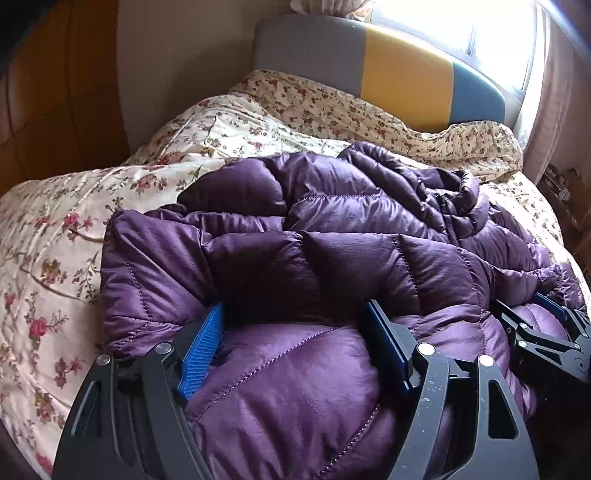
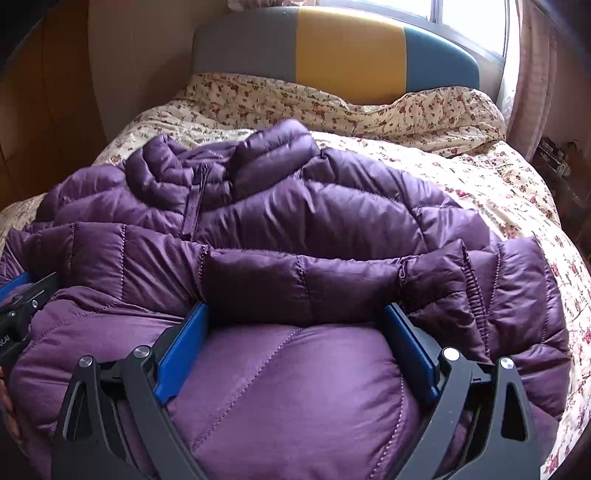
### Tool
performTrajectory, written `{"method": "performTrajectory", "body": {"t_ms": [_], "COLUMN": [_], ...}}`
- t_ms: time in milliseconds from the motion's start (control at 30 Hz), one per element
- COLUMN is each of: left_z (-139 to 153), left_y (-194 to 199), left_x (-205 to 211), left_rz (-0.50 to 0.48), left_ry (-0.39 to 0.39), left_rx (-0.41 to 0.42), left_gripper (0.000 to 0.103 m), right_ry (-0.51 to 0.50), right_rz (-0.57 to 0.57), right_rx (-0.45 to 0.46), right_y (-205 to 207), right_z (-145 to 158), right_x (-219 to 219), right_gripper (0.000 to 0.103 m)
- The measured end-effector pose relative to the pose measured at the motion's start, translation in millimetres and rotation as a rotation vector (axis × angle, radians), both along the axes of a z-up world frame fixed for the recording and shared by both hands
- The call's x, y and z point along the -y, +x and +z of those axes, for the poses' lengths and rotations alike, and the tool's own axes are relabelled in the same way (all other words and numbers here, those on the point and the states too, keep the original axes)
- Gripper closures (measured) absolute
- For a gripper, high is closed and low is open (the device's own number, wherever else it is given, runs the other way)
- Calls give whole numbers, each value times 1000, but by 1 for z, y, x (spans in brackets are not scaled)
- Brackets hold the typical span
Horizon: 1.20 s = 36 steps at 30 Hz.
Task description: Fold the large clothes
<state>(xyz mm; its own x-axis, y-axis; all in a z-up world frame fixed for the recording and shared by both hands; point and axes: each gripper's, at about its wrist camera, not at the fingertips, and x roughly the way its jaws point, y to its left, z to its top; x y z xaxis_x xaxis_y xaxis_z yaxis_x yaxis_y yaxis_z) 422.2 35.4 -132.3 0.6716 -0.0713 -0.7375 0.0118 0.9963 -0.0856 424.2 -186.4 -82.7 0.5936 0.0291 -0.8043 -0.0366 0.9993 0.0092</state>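
Note:
A purple quilted down jacket [image 1: 332, 229] lies on the bed, its sleeves folded across the body and its collar toward the headboard. It also fills the right wrist view [image 2: 314, 221]. My left gripper [image 1: 295, 314] is wide open, its blue pads [image 1: 201, 350] straddling a puffed fold at the jacket's near hem. My right gripper [image 2: 297, 314] is wide open too, its blue pads [image 2: 181, 354] pressed around the near hem fold further right. The right gripper also shows in the left wrist view [image 1: 535, 310]. A sleeve cuff [image 2: 461, 280] lies just beyond the right gripper.
The jacket rests on a cream floral duvet [image 1: 66, 236] covering the bed. A grey, yellow and blue headboard [image 2: 332, 48] stands at the far end under a bright window [image 1: 461, 33]. A wooden wardrobe [image 1: 44, 96] is to the left, curtains [image 2: 532, 74] to the right.

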Motion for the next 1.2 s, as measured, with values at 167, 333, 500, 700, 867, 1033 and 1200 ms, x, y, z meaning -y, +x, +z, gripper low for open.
{"method": "performTrajectory", "body": {"t_ms": [167,333,500,700,867,1033,1200], "left_z": [-2,-2,-2,-1,5,27,52], "left_y": [2,2,2,2,0,-21,-60], "left_x": [3,2,1,1,1,4,-4], "left_rz": [6,6,5,5,3,-24,-46], "left_ry": [31,29,26,23,24,55,37], "left_rx": [-8,-8,-8,-10,-14,3,46], "left_gripper": [27,27,26,26,24,21,21], "right_ry": [7,7,5,4,9,43,105], "right_rz": [-1,-1,-1,-1,-1,13,20], "right_rx": [1,3,4,2,-15,-44,-5], "right_y": [-1,-2,-2,-2,0,1,-23], "right_z": [-1,-1,0,0,5,28,63], "right_x": [1,2,2,2,2,7,18], "right_gripper": [10,10,10,10,8,2,2]}}
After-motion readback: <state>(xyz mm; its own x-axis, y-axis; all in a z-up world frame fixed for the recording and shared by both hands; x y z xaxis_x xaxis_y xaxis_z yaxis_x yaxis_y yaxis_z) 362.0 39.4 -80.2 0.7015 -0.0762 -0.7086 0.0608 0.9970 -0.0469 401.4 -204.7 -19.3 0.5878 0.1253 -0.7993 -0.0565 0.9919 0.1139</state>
